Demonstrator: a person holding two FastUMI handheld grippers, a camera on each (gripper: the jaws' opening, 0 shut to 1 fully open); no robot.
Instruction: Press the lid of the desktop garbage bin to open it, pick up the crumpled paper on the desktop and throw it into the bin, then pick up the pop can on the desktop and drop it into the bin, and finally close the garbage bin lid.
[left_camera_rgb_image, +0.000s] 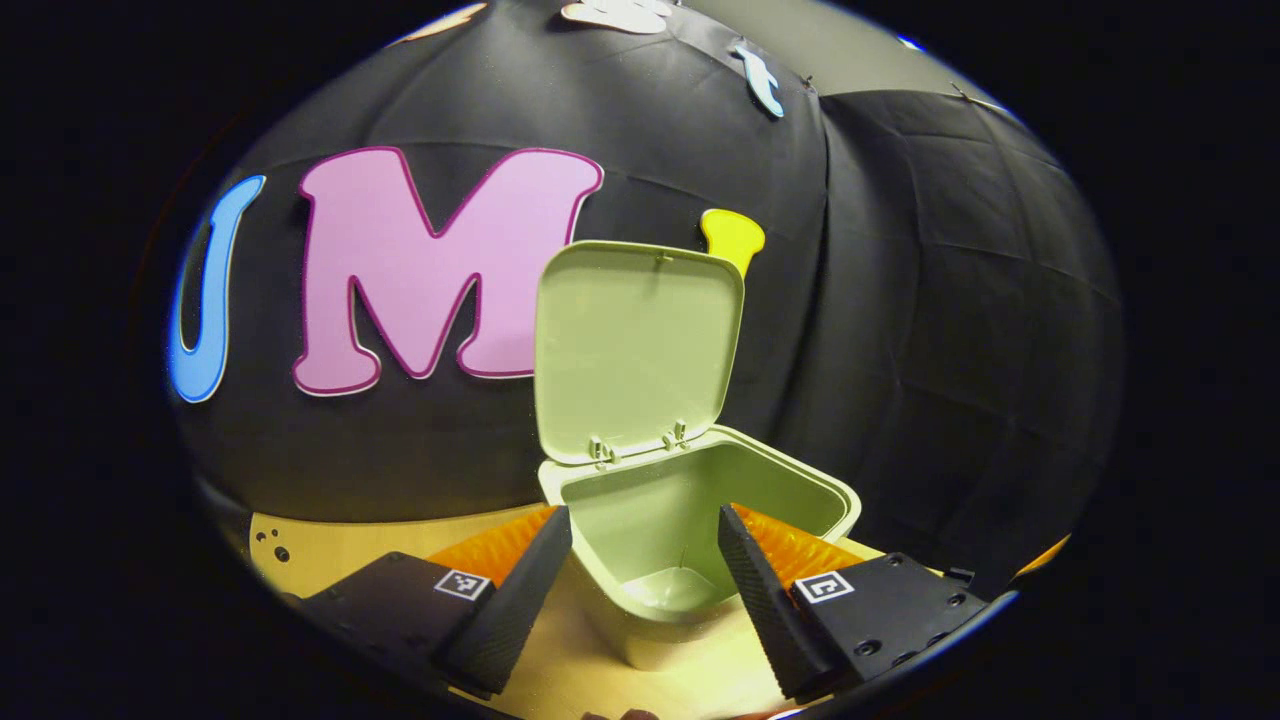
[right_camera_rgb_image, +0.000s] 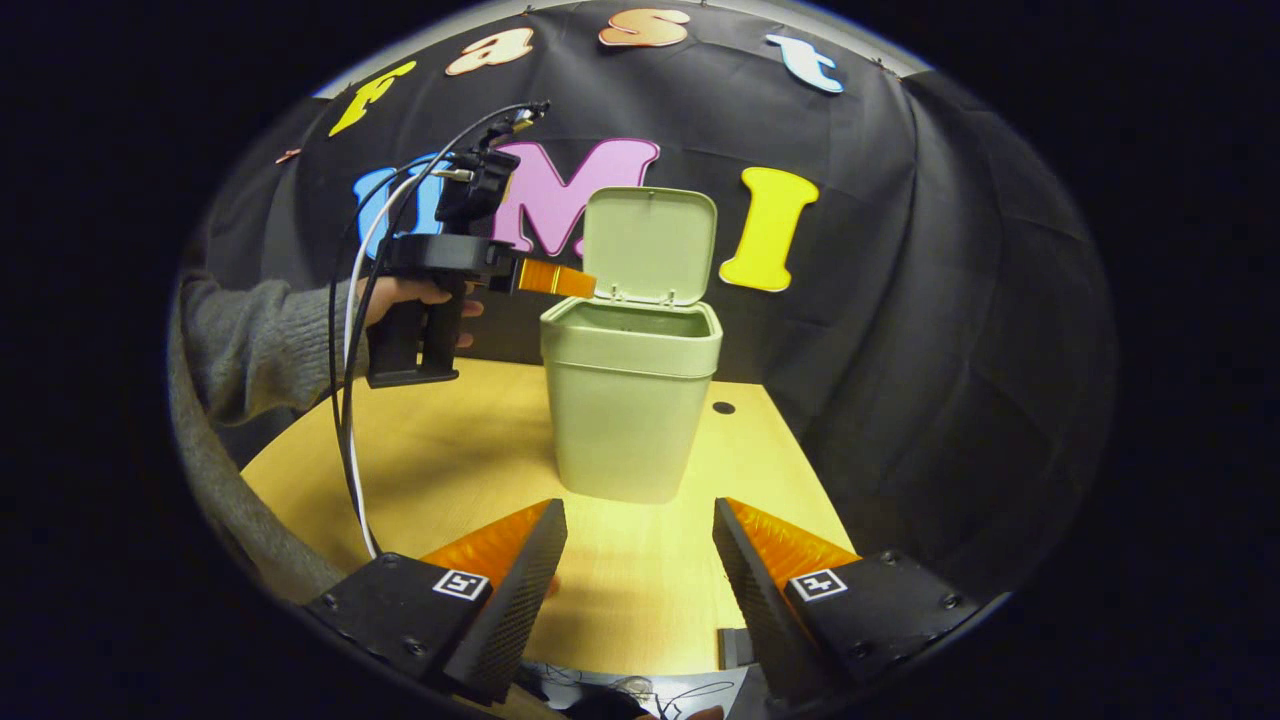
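In the left gripper view, my left gripper (left_camera_rgb_image: 645, 560) hangs spread and empty right above the near rim of the garbage bin (left_camera_rgb_image: 700, 520), whose lid (left_camera_rgb_image: 640, 350) stands upright at the far side. In the right gripper view, my right gripper (right_camera_rgb_image: 640, 560) is spread over the wooden desktop (right_camera_rgb_image: 460, 460), the bin (right_camera_rgb_image: 628, 400) farther off at centre, my other hand (right_camera_rgb_image: 410, 295) holding the left gripper (right_camera_rgb_image: 565, 282) level at the bin's left rim.

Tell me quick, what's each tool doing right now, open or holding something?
Left tool: open, holding nothing, over the open bin.
Right tool: open, holding nothing, above the table.
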